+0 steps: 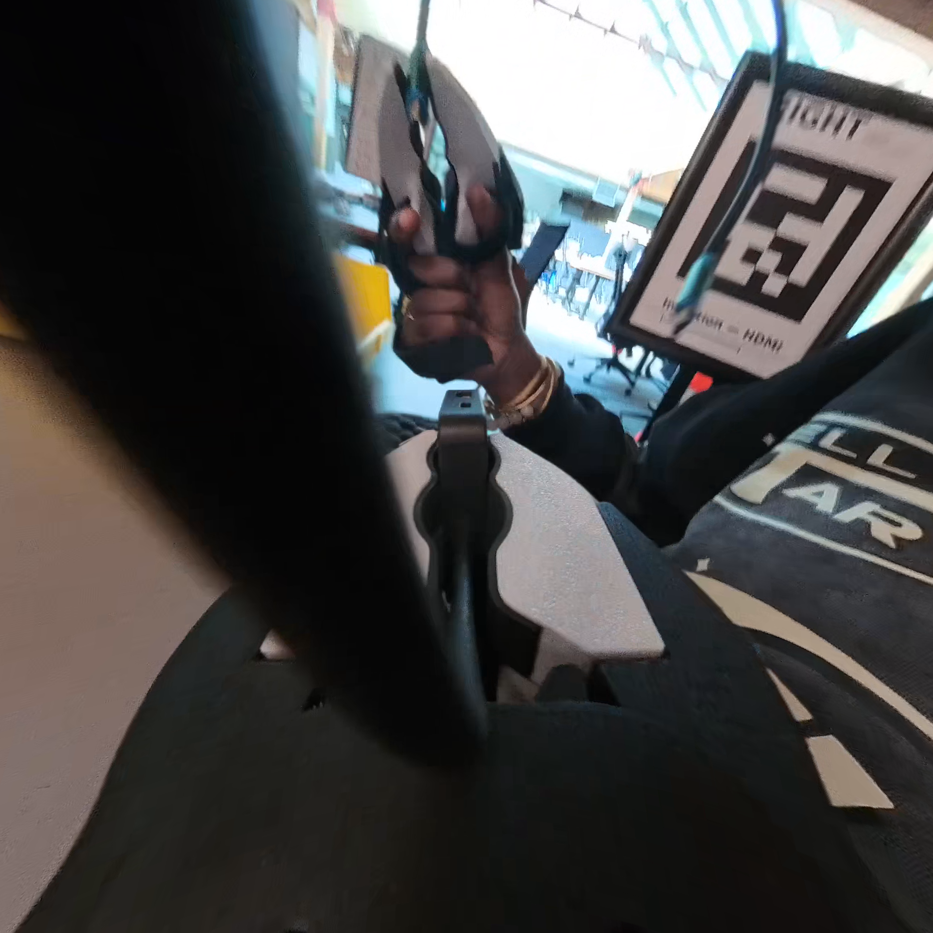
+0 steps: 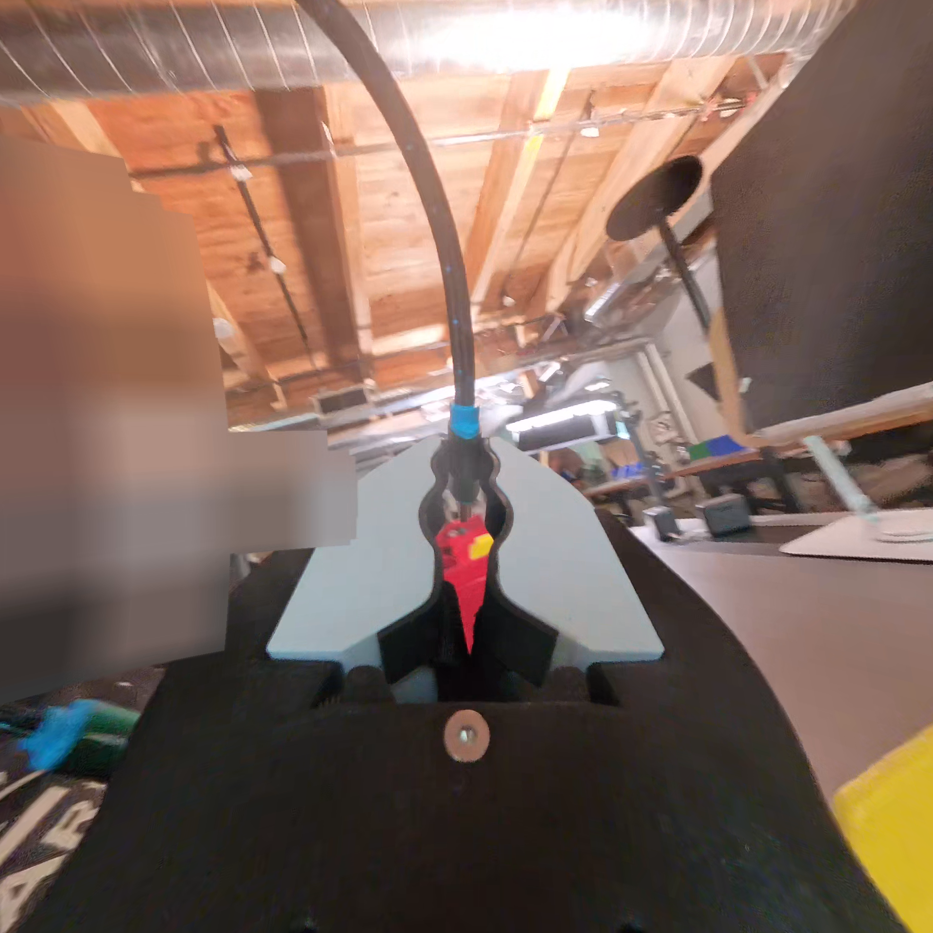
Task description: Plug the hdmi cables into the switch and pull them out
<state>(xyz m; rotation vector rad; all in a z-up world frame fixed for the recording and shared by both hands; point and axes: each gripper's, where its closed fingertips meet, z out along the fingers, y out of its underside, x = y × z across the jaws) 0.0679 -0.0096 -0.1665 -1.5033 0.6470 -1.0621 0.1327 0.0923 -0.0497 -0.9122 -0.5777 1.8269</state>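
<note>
Left wrist view: closed down to a narrow gap, the left gripper (image 1: 462,444), clamping a black HDMI plug (image 1: 460,429) that stands upright in the scalloped slot between the pale grey fingers (image 1: 555,545). Behind the plug, its black lead (image 1: 465,606), running back toward the camera. Across the left half, a broad dark blurred band (image 1: 227,303), hiding most of the left finger; cannot tell what it is.

Farther off in the same view, held up in a person's hand (image 1: 454,313) with gold bangles (image 1: 535,391) at the wrist: the right gripper (image 1: 421,106). To the right, tilted, a black-framed white board with a black square marker (image 1: 787,227); in front of it, dangling free, a thin dark cord ending in a teal plug (image 1: 691,288). Lower right, a black garment with pale print (image 1: 833,580).

Right wrist view: drawn in tight, pinching the neck of a black braided HDMI cable with a blue tape band (image 2: 464,421), just below the tape. From there, arcing up and left out of the top edge, against wooden ceiling beams (image 2: 353,227) and a silver duct (image 2: 202,45). Deeper in the slot, something red with a yellow bit (image 2: 464,570); too blurred to identify. At right, a grey tabletop (image 2: 757,631); at the bottom right corner, a yellow object (image 2: 893,808).

Cannot make out the switch in either view.
</note>
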